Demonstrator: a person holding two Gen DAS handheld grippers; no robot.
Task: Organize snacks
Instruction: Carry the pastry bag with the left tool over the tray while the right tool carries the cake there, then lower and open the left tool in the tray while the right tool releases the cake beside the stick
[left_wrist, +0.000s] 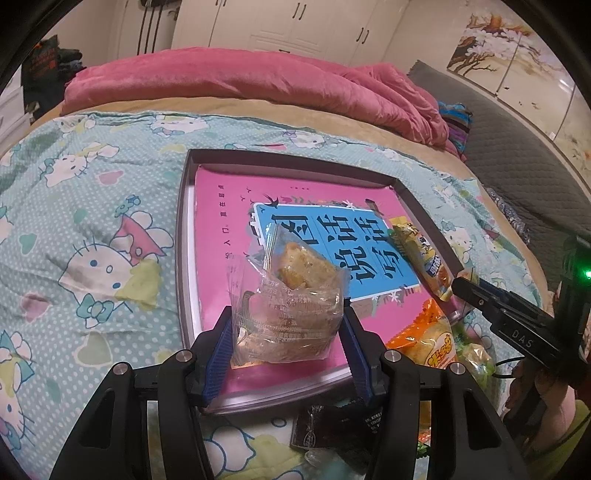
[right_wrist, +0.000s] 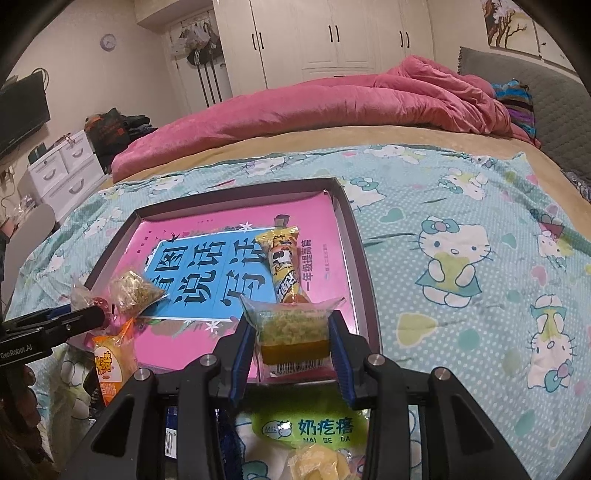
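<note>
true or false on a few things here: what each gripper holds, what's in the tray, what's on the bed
1. The left gripper is shut on a clear-wrapped pastry. True.
2. The right gripper is empty. False: it grips a clear-wrapped cake.
3. A yellow tube snack lies in the tray. True.
4. The tray's bottom is plain white. False: it is pink with a blue panel.
5. The rumpled blanket is green. False: it is pink.
</note>
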